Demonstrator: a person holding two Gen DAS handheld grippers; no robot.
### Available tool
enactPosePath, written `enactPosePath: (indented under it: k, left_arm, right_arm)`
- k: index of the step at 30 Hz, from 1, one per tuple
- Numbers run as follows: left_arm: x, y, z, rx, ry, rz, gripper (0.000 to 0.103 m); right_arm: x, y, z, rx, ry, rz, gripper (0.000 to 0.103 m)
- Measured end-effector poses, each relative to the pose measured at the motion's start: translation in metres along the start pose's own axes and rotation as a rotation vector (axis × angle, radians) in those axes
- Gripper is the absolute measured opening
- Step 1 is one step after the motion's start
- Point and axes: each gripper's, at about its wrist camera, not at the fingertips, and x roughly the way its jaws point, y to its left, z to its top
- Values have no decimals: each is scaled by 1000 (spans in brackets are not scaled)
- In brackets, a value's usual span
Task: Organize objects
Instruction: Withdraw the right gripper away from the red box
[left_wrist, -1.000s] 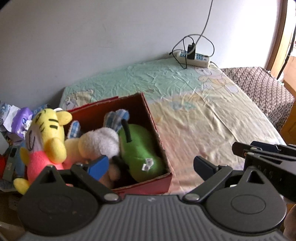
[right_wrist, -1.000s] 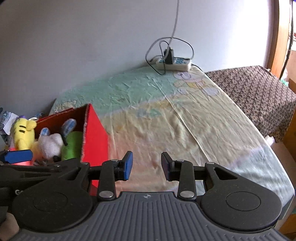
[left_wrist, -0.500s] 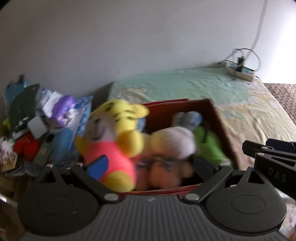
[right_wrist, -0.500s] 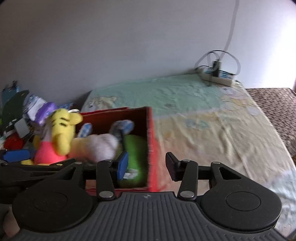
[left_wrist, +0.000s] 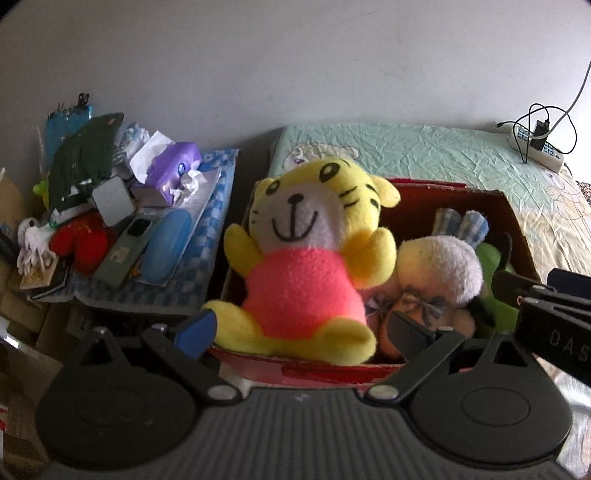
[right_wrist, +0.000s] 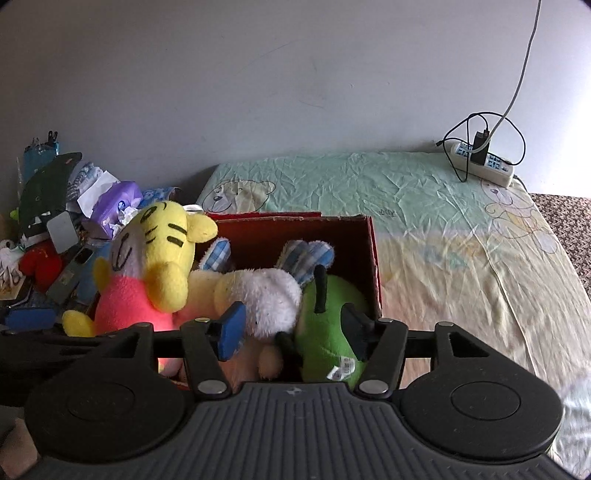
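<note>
A red cardboard box (left_wrist: 517, 236) (right_wrist: 373, 258) stands on the bed, packed with plush toys. A yellow tiger plush (left_wrist: 306, 258) (right_wrist: 162, 258) in a pink shirt sits upright at its left end. Beside it lie a white plush (left_wrist: 439, 266) (right_wrist: 266, 295) with checked ears and a green plush (left_wrist: 491, 254) (right_wrist: 328, 317). My left gripper (left_wrist: 303, 330) is wide open in front of the tiger, its pads clear of the toy's feet. My right gripper (right_wrist: 293, 334) hovers over the white and green toys; its jaws are opening and its pads press on nothing.
A heap of clutter (left_wrist: 122, 221) sits left of the box: a purple tissue pack (right_wrist: 114, 206), a red plush (left_wrist: 77, 240), a remote, a blue case. A power strip (right_wrist: 484, 162) with cables lies at the bed's far right by the wall. The sheet (right_wrist: 461, 258) spreads right of the box.
Both views have swung left, so the box and toys now fill the middle. The right jaws have spread much wider. The left jaws keep the same wide gap.
</note>
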Motion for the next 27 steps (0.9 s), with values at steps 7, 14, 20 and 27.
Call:
enactPosePath:
  k: [7, 14, 20, 27]
  left_arm:
    - [7, -3, 9, 27, -6, -23, 99]
    - [17, -6, 11, 48, 7, -46, 98]
    - [20, -6, 11, 50, 3, -37, 98]
    - [22, -1, 14, 34, -8, -25, 98]
  right_arm:
    - [4, -3, 2, 15, -10, -29, 62]
    - [7, -5, 1, 26, -17, -38, 62]
    - [11, -1, 2, 18, -13, -34, 62]
    - [13, 2, 3, 12, -16, -35, 62]
